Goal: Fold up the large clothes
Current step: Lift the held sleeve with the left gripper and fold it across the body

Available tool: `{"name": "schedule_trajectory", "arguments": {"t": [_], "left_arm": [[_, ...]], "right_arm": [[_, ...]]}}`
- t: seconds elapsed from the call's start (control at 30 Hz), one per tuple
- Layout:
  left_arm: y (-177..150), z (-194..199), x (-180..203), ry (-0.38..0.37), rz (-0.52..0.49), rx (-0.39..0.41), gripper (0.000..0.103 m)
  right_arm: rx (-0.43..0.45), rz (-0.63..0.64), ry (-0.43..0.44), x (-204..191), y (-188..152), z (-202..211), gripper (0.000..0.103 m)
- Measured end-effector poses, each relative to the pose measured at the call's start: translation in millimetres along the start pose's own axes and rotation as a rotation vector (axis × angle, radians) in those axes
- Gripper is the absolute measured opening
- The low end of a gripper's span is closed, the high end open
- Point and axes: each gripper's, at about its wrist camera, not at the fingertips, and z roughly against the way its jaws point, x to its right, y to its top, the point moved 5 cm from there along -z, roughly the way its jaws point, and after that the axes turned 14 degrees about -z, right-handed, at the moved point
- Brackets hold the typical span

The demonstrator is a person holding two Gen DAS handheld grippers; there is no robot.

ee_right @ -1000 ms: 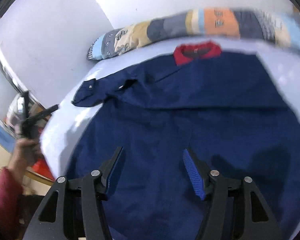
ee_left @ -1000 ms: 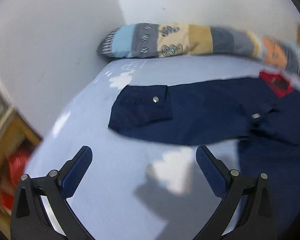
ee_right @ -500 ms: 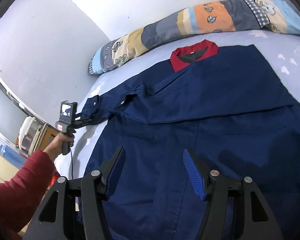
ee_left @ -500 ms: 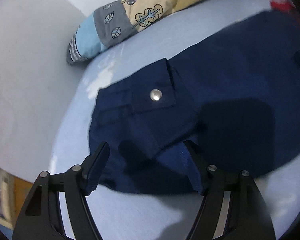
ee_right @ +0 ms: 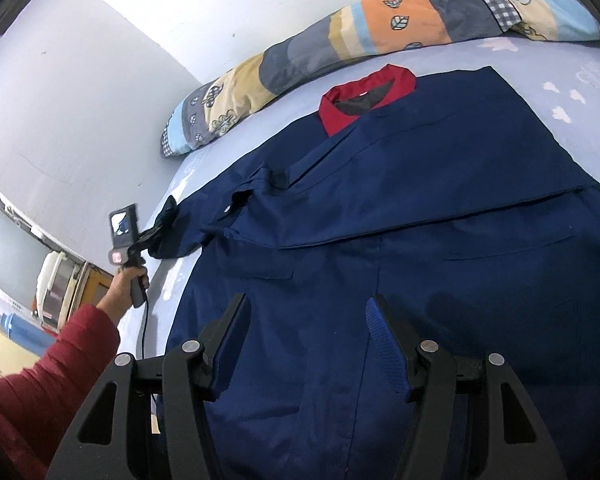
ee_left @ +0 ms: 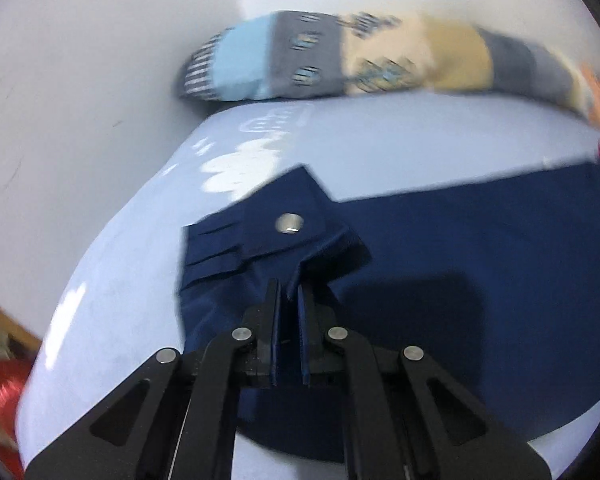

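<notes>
**Left jaws pinch the cuff**

The left gripper is pressed together on the snap-buttoned sleeve cuff of the navy cloth jacket with the red collar. Only the right wrist view shows the jacket whole: collar pointing away, sleeve stretched leftward. The right gripper hangs spread above its hem on the pale blue bedsheet.

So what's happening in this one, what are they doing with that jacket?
A person is folding a navy jacket with a red collar, spread flat on a light blue bed. The left gripper has its jaws shut on the sleeve cuff at the bed's edge. The right gripper hovers open above the jacket's lower body, holding nothing.
</notes>
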Motion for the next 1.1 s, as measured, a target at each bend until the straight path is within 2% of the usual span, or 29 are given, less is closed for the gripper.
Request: {"name": "schedule_trajectory", "arguments": {"t": [0.2, 0.27, 0.33, 0.4, 0.43, 0.47, 0.5, 0.53, 0.57, 0.6, 0.7, 0.73, 0.8, 0.93, 0.97, 1.0, 1.03, 1.07, 1.1], "left_arm": [[-10.3, 7.0, -38.0, 0.027, 0.114, 0.002, 0.009], [-16.9, 8.1, -54.4, 0.034, 0.188, -0.003, 0.011], [-28.0, 1.9, -77.1, 0.023, 0.313, -0.013, 0.016], [-49.9, -8.0, -105.5, 0.009, 0.480, -0.036, 0.016], [-57.6, -11.0, -112.9, -0.015, 0.531, -0.038, 0.016], [-67.6, -16.0, -120.6, -0.077, 0.602, -0.032, 0.016], [-74.5, -20.6, -124.6, -0.127, 0.646, -0.029, 0.021], [-80.5, -23.9, -127.6, -0.166, 0.680, -0.028, 0.037], [-86.9, -27.2, -128.7, -0.226, 0.723, -0.020, 0.048], [-93.3, -30.4, -128.8, -0.297, 0.775, -0.007, 0.063], [-102.1, -31.3, -128.1, -0.384, 0.891, 0.055, 0.072], [-102.7, -30.5, -128.3, -0.390, 0.914, 0.072, 0.075], [-103.1, -33.8, -128.4, -0.388, 0.958, 0.089, 0.076], [-86.7, -50.2, -126.5, -0.349, 0.942, 0.083, 0.076], [-80.1, -55.6, -126.0, -0.340, 0.932, 0.084, 0.076], [-76.6, -57.8, -127.0, -0.328, 0.928, 0.097, 0.067], [-74.3, -60.2, -128.6, -0.317, 0.930, 0.109, 0.026], [-73.3, -64.4, -129.2, -0.325, 0.941, 0.104, 0.002], [-74.4, -66.6, -129.5, -0.343, 0.963, 0.108, 0.001]], "right_arm": [[-0.001, -0.006, 0.001, 0.9, 1.0, -1.1, 0.063], [-0.005, -0.006, 0.003, 0.4, 1.1, -1.9, 0.063], [-0.005, -0.007, 0.002, -0.2, 0.8, -2.7, 0.063], [-0.010, -0.003, 0.004, -1.6, 0.1, -3.7, 0.063], [-0.009, 0.000, 0.001, -2.1, -0.4, -4.1, 0.063], [-0.006, 0.002, -0.001, -2.6, -0.4, -4.2, 0.063], [-0.008, 0.005, -0.001, -2.7, -0.4, -4.6, 0.063], [-0.011, 0.005, -0.002, -2.4, -0.4, -5.2, 0.063], [-0.008, 0.003, -0.005, -2.0, 0.0, -5.5, 0.063], [-0.007, 0.000, -0.006, -1.9, 0.5, -6.0, 0.063], [-0.014, -0.011, -0.004, -1.6, 0.8, -9.1, 0.063], [-0.015, -0.012, -0.005, -1.9, 0.4, -10.7, 0.063], [-0.023, -0.009, -0.006, -3.4, -0.9, -13.8, 0.063], [-0.027, 0.016, -0.017, -5.3, -3.1, -17.8, 0.063], [-0.024, 0.020, -0.021, -4.7, -3.4, -17.9, 0.063], [-0.025, 0.022, -0.021, -4.8, -3.4, -19.2, 0.063], [-0.028, 0.021, -0.020, -5.0, -3.2, -21.0, 0.063], [-0.025, 0.022, -0.025, -3.9, -2.8, -21.1, 0.063], [-0.022, 0.021, -0.030, -3.4, -2.7, -21.9, 0.063]]}}
